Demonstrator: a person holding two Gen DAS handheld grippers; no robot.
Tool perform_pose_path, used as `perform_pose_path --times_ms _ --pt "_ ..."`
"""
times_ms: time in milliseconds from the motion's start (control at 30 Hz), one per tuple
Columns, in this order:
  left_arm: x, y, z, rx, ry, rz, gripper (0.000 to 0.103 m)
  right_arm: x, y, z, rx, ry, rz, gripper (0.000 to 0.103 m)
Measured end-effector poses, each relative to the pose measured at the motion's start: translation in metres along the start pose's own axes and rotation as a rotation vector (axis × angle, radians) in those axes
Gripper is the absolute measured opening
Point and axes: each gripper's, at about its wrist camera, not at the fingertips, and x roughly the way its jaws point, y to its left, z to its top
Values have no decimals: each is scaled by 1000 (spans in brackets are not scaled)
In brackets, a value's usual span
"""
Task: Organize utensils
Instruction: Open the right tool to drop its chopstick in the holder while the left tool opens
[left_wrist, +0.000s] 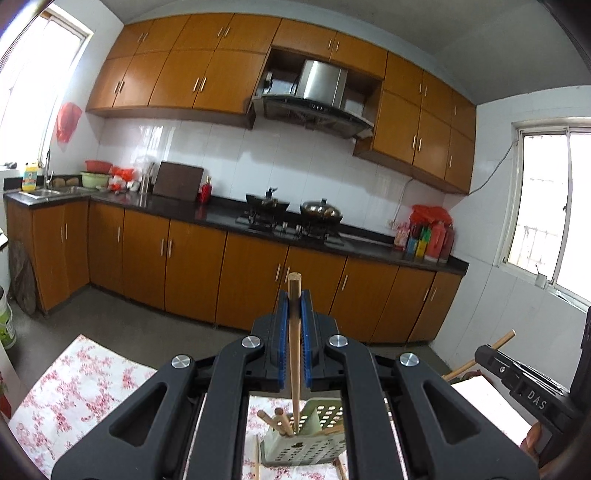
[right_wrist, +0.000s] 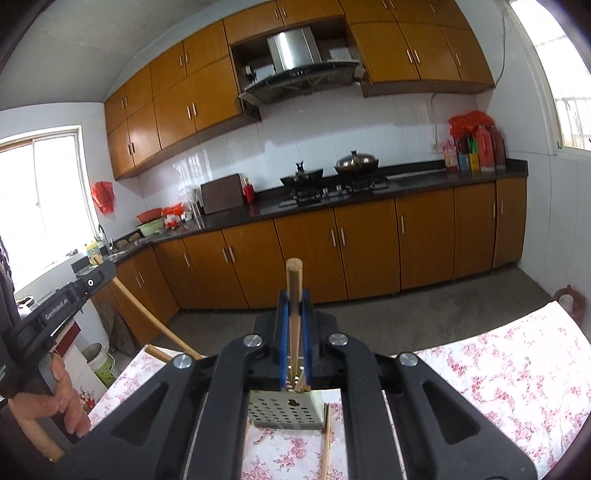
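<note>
**Tally of the kitchen**

We counted two grippers (left_wrist: 294, 295) (right_wrist: 294, 295), each clamped on one chopstick (left_wrist: 294, 332) (right_wrist: 294, 314), one green holder (left_wrist: 314, 435), two pans (left_wrist: 266, 203) on the stove, and two windows (left_wrist: 554, 206).

A chopstick (left_wrist: 294, 343) stands upright between the left gripper's fingers (left_wrist: 283, 332), and another chopstick (right_wrist: 294, 310) between the right gripper's fingers (right_wrist: 282, 332). Below and behind each pair of fingers, a holder (left_wrist: 314, 435) with more chopsticks in it stands on the bench (right_wrist: 498, 369). Loose chopsticks lie beside the holder.
</note>
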Motion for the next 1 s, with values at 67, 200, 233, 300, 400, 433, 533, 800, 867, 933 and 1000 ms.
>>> perform_pose_path --times_ms 67,200,233,300,400,433,533,800,867,933,1000 --pt "5 2 -5 -6 20 1 7 7 -2 -3 5 16 -4 8" --pt "11 4 -13 -9 50 -1 7 16 -3 -8 8 31 -17 8" --pt "12 4 -14 -8 57 -3 7 17 -4 -9 8 33 -21 8" --pt "13 5 -14 -15 70 -13 7 17 -4 -10 9 30 -31 11" --pt "10 9 -11 -35 66 -17 7 11 -9 -10 19 15 -43 12" --pt "8 11 -10 -40 64 -18 7 9 -11 -10 25 8 -48 13" --pt "0 15 -3 -48 48 -16 7 -1 -21 -9 44 -14 -71 15" --pt "-22 49 0 -52 30 59 8 -18 -66 -43 92 25 -182 22" --pt "-26 66 -10 -50 54 96 9 -15 -77 -63 100 77 -198 24" --pt "-27 85 -28 -47 92 136 14 -9 -85 -86 110 140 -200 27" --pt "-25 100 -49 -44 145 169 22 0 -86 -116 109 218 -195 27"
